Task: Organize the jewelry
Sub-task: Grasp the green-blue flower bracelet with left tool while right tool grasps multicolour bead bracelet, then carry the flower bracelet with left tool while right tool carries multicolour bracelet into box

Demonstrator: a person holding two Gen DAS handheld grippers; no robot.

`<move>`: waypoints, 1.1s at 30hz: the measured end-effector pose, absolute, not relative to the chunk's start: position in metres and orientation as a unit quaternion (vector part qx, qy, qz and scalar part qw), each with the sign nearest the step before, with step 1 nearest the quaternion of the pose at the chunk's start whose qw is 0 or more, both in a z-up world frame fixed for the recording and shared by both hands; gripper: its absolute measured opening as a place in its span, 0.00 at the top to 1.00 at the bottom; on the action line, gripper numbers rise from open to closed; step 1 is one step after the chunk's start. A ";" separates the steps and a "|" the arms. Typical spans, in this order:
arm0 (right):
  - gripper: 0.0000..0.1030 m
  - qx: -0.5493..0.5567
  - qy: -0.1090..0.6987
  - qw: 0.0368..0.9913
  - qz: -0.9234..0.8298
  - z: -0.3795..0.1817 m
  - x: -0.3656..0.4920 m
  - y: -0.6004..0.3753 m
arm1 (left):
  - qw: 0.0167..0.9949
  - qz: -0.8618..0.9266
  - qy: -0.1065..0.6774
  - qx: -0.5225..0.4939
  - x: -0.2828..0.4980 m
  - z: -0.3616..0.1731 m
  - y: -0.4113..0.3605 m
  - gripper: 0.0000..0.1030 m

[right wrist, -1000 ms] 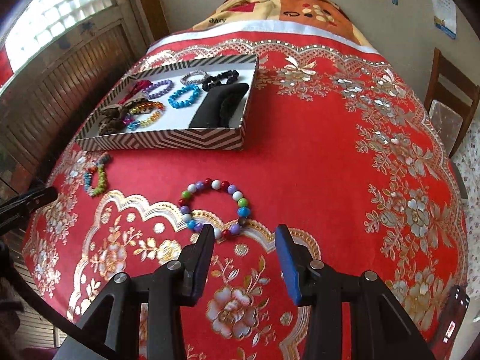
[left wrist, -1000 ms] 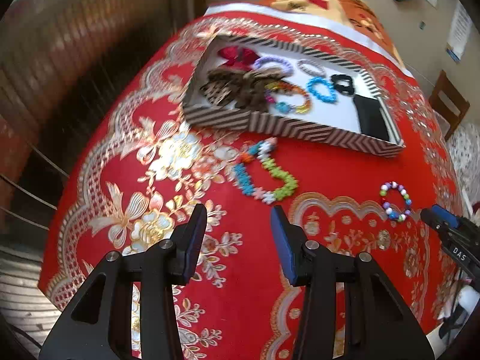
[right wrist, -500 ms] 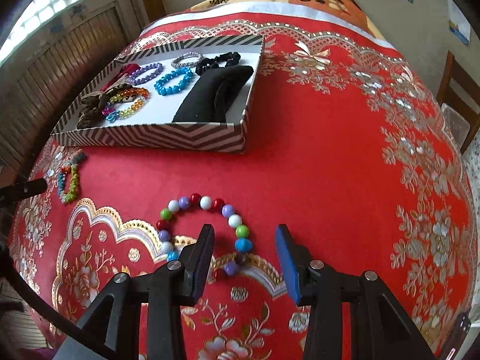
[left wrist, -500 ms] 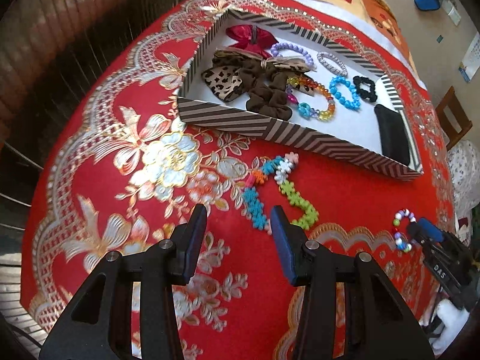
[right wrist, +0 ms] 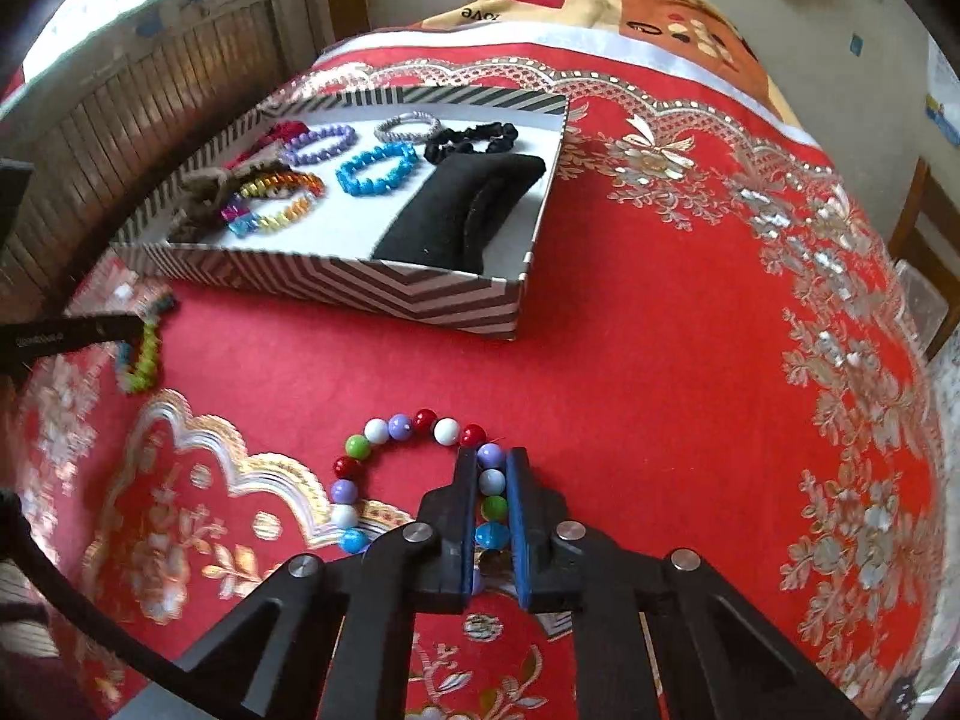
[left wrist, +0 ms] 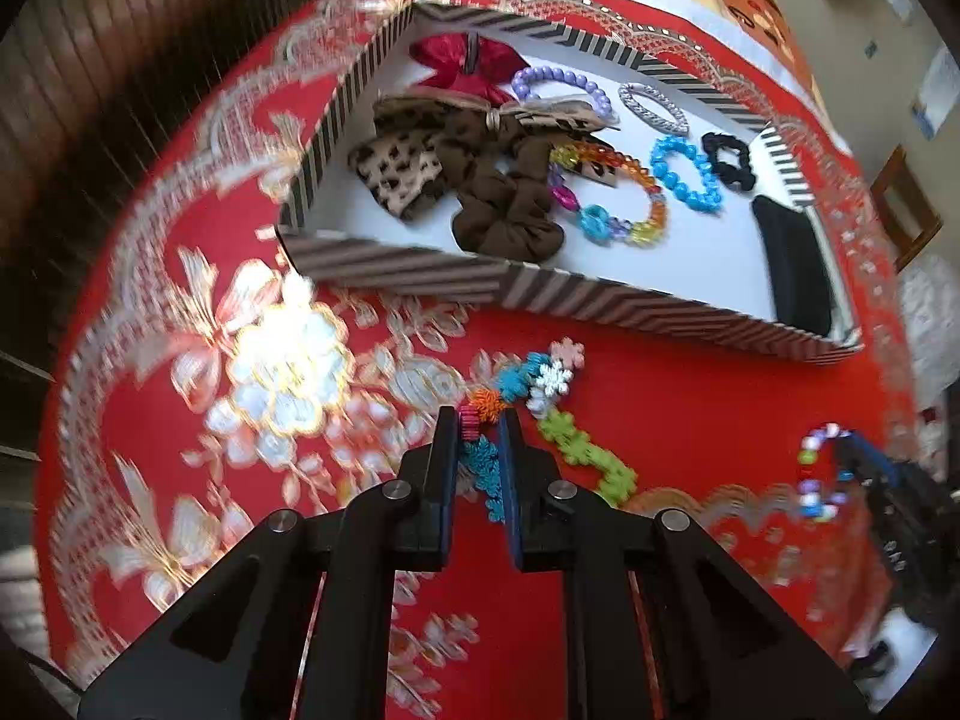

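The snowflake bracelet (left wrist: 528, 420) lies on the red cloth (left wrist: 690, 396) just in front of the striped box (left wrist: 420, 276), and its near side is now pinched between the fingers of the left gripper (left wrist: 477, 438), which were spread half a second ago. The round-bead bracelet (right wrist: 414, 474), also in front of the box but well apart from it, is likewise clamped by the right gripper (right wrist: 491, 480), previously spread above it. Both grasps appear made, so lifting into the box is judged next. The snowflake loop is drawn long, its axis running from the left fingers toward the box; the bead loop lies roughly round.
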State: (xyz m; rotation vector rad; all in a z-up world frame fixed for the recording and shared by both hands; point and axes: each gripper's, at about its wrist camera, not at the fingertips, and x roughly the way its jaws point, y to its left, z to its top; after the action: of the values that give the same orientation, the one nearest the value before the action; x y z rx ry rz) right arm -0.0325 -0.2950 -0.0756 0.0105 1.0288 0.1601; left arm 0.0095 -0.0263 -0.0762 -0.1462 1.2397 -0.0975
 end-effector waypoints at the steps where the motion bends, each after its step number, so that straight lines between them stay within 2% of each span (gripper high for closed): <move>1: 0.92 0.012 0.488 0.869 0.079 -0.071 -0.034 -0.296 | 0.810 -0.047 0.580 -0.073 0.008 -0.072 -0.026 0.89; 12: 0.92 0.029 0.432 0.894 0.113 -0.013 -0.048 -0.288 | 0.836 -0.071 0.538 -0.084 -0.015 -0.015 -0.032 0.89; 23: 0.92 0.027 0.398 0.908 0.130 0.022 -0.053 -0.286 | 0.867 -0.075 0.488 -0.063 -0.018 0.036 -0.040 0.89; 33: 0.92 0.018 0.383 0.914 0.135 0.040 -0.048 -0.283 | 0.881 -0.093 0.462 -0.038 -0.006 0.061 -0.059 0.89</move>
State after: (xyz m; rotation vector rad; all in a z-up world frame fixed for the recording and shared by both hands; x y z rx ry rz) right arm -0.0485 -0.2826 0.0404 0.0377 0.7881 0.2781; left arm -0.0062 -0.0594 0.0611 -0.0799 0.9632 -0.1929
